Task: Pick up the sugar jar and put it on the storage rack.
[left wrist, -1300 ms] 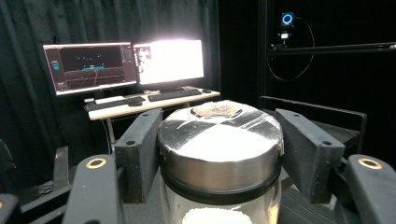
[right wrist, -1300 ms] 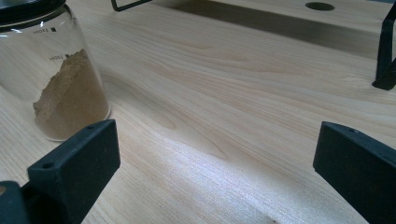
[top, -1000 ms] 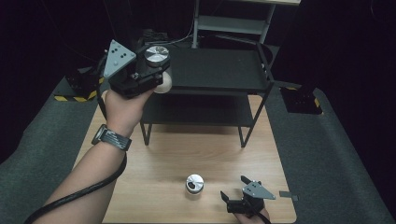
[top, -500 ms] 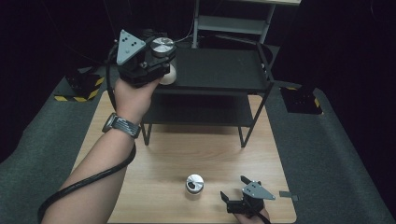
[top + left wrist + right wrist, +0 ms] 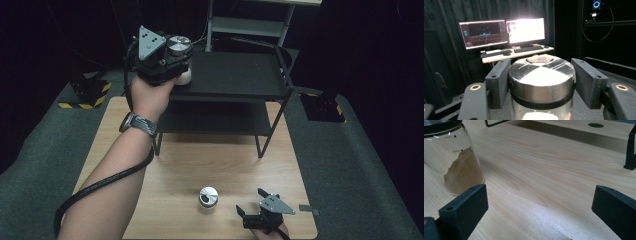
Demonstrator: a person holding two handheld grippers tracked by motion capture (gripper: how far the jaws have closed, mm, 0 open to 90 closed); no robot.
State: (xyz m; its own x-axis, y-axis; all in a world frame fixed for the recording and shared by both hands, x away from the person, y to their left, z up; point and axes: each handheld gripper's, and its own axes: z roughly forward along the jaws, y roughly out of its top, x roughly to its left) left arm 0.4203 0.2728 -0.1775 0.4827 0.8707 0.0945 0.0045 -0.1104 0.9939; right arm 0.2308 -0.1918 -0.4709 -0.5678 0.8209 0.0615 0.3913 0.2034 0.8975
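We saw the left gripper (image 5: 172, 62) clamped on a glass jar (image 5: 541, 82) with a metal lid (pale powder showed inside), held at the left end of the black shelf (image 5: 235, 75)'s top tier. The right gripper (image 5: 262, 217) rested low over the wooden table (image 5: 210, 160), jaws apart, with a second jar (image 5: 208, 197) of brown powder just beside it.

Silver-lidded jar (image 5: 541, 82), black fingers (image 5: 497, 80), pale wooden table (image 5: 240, 165).
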